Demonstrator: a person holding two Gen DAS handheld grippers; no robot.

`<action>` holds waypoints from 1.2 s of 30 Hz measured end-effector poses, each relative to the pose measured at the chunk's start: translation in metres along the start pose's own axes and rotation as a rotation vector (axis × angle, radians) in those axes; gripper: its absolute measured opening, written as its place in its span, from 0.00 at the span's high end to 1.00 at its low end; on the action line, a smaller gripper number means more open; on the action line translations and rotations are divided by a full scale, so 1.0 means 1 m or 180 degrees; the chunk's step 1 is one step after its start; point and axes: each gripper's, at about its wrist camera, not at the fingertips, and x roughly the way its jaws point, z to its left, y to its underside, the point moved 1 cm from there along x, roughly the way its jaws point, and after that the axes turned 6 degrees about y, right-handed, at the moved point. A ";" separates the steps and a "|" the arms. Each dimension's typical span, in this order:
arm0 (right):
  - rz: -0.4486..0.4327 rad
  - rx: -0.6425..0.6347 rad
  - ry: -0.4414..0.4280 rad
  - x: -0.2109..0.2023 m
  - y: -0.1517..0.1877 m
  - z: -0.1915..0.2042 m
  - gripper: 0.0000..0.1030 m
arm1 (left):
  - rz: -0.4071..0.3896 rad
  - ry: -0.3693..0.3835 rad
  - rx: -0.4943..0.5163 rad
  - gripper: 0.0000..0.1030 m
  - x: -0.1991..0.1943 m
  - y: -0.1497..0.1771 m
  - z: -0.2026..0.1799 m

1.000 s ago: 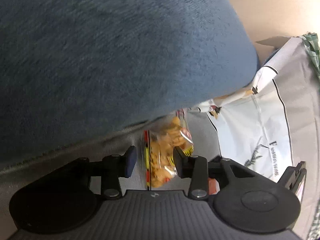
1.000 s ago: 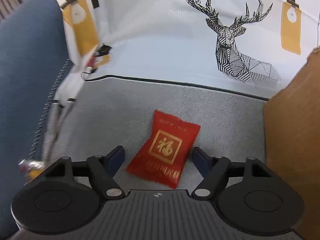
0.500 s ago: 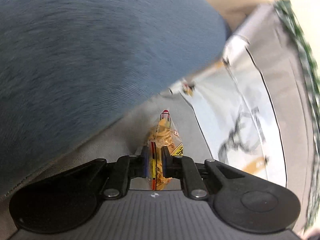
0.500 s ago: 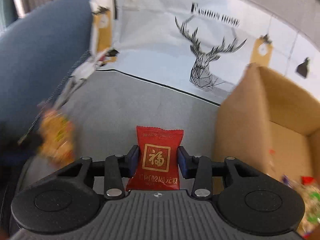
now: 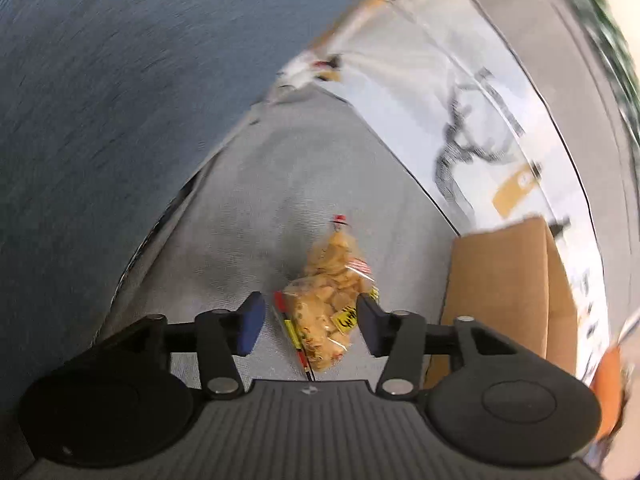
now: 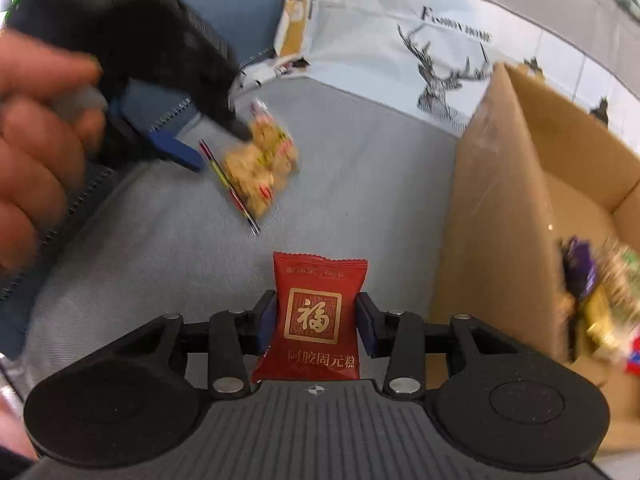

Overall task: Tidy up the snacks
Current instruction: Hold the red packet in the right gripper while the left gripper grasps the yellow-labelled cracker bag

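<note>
- The red snack packet (image 6: pixel 318 318) stands upright between the fingers of the right gripper (image 6: pixel 318 322), which are clamped on its two side edges; it hangs above the grey cushion (image 6: pixel 360 184), just left of the cardboard box (image 6: pixel 500 216).
- The clear bag of yellow crisps (image 5: pixel 330 300) sits between the fingers of the left gripper (image 5: pixel 310 318); those fingers are spreading apart, and neither blue pad presses on the bag, though the right one stands just at its edge.
- In the right wrist view the same bag (image 6: pixel 260 160) looks blurred, just off the tip of the left gripper, with a hand (image 6: pixel 36 132) on the gripper's handle.
- The cardboard box is open on top and already has several wrapped snacks (image 6: pixel 600 300) inside.
- A white cloth printed with a deer (image 6: pixel 444 68) lies behind the cushion and box.
</note>
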 end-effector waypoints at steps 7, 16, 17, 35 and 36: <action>-0.0041 -0.0091 0.0008 0.021 -0.005 0.005 0.56 | -0.0190 -0.0535 0.1283 0.22 0.006 0.009 -0.041; -0.0125 -0.0029 -0.0042 0.032 -0.002 -0.003 0.51 | -0.0120 -0.0836 0.1679 0.16 0.039 0.021 -0.052; -0.0127 -0.0023 -0.0047 0.032 -0.003 -0.002 0.51 | -0.0106 -0.0846 0.1680 0.16 0.042 0.021 -0.052; -0.0110 -0.0031 -0.0097 0.038 -0.005 -0.004 0.46 | 0.0037 -0.0780 0.1555 0.13 0.054 0.021 -0.051; -0.0113 -0.0029 -0.0092 0.037 -0.004 -0.003 0.46 | 0.0042 -0.0771 0.1532 0.13 0.055 0.020 -0.050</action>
